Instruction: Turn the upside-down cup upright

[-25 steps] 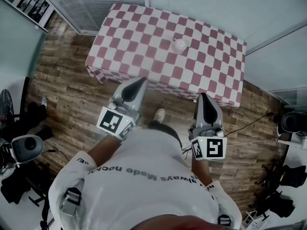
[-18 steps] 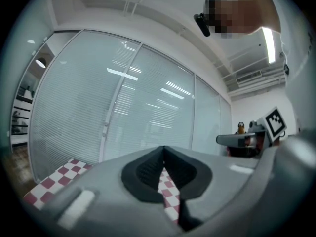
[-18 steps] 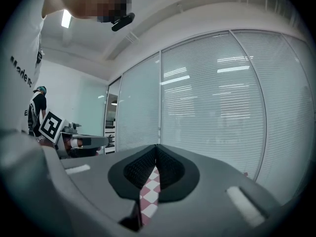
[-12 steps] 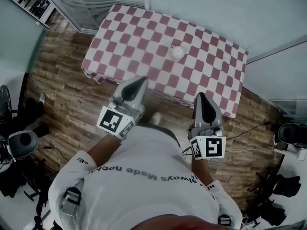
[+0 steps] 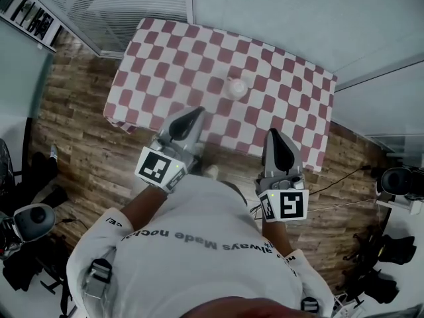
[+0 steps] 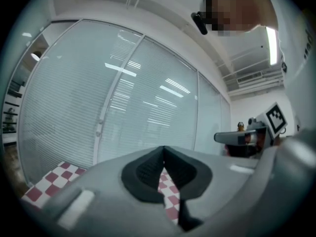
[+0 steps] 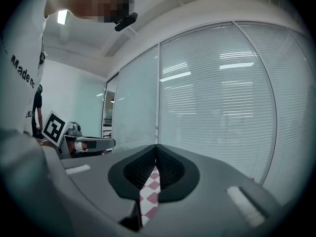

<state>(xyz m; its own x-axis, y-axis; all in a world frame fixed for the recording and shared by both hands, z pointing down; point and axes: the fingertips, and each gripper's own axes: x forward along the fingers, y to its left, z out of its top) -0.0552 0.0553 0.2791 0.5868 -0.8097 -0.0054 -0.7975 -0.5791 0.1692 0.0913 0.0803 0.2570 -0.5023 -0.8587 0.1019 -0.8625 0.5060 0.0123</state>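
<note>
A small pale cup [image 5: 236, 87] stands on the table [image 5: 165, 52] with the red-and-white checked cloth, near the middle of its top. My left gripper [image 5: 197, 113] is shut and empty, its tip over the table's near edge, left of and short of the cup. Further right, my right gripper [image 5: 273, 135] is shut too, with nothing in it, over the near edge and also short of the cup. In the left gripper view the jaws [image 6: 163, 151] meet at the tip and only a strip of checked cloth shows below them. The right gripper view shows the same closed tip [image 7: 156, 147]; the cup is hidden in both.
Frosted glass walls with blinds [image 5: 132, 5] stand behind the table. Wooden floor [image 5: 73, 118] lies around it. Dark gear and a stand [image 5: 30, 224] sit at the left, a cable [image 5: 344, 171] and more dark gear [image 5: 397, 181] at the right.
Both grippers and the person have moved forward toward the table: their tips went from over the floor to over its near edge. Both stayed shut.
</note>
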